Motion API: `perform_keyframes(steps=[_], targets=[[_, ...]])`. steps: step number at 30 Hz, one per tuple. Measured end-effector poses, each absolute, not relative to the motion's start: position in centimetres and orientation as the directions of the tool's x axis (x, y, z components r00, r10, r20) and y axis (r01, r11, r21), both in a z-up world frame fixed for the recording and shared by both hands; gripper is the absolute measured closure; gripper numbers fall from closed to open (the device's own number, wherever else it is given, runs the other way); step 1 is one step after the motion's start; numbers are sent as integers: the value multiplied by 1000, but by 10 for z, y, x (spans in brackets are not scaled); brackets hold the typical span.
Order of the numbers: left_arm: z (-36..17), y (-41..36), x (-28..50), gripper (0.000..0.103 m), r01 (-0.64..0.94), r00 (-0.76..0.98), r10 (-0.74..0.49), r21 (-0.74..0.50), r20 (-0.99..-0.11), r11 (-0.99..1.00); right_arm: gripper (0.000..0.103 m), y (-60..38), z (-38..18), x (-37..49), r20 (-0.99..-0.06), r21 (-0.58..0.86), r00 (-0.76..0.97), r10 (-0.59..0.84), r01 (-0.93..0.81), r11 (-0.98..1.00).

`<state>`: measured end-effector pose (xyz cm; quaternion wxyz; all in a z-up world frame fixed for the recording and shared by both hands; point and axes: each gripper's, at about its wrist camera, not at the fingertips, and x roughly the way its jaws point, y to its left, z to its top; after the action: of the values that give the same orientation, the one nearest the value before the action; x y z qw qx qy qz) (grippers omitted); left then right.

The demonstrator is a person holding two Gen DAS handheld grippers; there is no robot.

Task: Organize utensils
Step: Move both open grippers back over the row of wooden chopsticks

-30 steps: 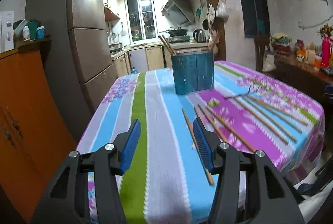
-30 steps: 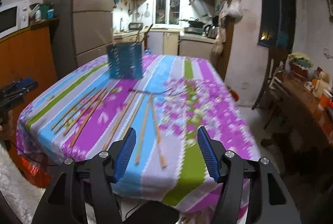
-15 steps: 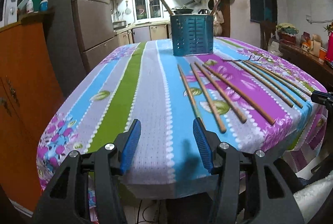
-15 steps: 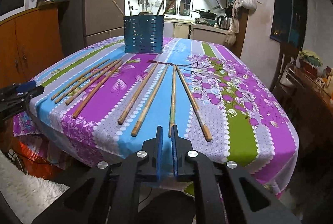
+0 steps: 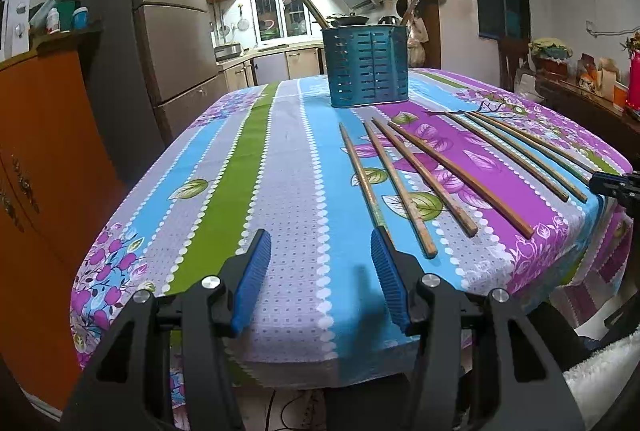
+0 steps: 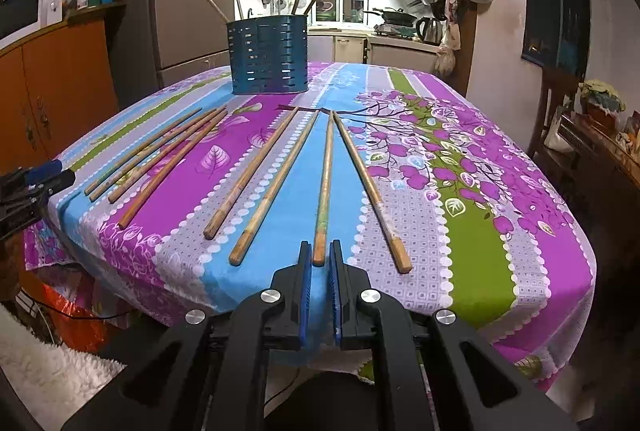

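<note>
- The eight long brown wooden chopsticks (image 6: 256,187) lie flat on the table with the striped, flowery cloth (image 6: 480,271). They fan out from the teal slotted utensil holder (image 6: 268,59), thin ends toward the holder and butt ends away from it.
- The holder stands upright at the far end with a few sticks already poking out of it.
- The one that matters, I reckon, is the second chopstick from the right (image 6: 325,183). Its long axis runs almost straight from the holder to the right gripper (image 6: 320,247).
- That gripper is clenched nearly tight. The stick's butt end shows in the slit between the tips, but I can't see the pads actually pinching it, so I'd call it empty.
- It'd have to open up before grabbing anything.
- The left gripper (image 5: 320,233) is released, about half wide, with nothing in it. It's off to the side of the fan, and the outermost chopstick (image 5: 360,175) ends right by its inner finger.
- Each hand is nearest its own side's four sticks.
- Butt ends stop short of the table edge farthest from the holder, so no overhang to pinch.
- The path back to the holder looks clear, just bare cloth.
</note>
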<state>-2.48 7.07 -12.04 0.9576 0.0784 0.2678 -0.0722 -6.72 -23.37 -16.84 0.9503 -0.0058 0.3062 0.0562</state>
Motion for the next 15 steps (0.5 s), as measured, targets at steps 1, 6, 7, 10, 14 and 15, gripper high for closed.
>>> perform_keyframes(steps=[1,6,7,10,14,15], targets=[[-121,71,-25,53,181,846,-97,112,-525,977,93,-234,-168,-67,-582,26,806,106,-111,993],[-122,67,-25,53,207,839,-114,117,-532,971,92,-234,-170,-65,-573,36,812,111,-110,993],[-122,65,-25,53,216,837,-121,118,-534,969,92,-235,-170,-64,-569,39,815,112,-109,993],[-122,60,-27,53,236,837,-132,131,-531,963,92,-234,-171,-65,-563,33,820,106,-106,994],[-121,54,-27,53,256,834,-147,137,-533,957,92,-234,-172,-66,-558,38,824,102,-97,995],[-122,53,-26,53,267,829,-155,137,-537,954,92,-235,-172,-66,-558,41,824,102,-96,995]])
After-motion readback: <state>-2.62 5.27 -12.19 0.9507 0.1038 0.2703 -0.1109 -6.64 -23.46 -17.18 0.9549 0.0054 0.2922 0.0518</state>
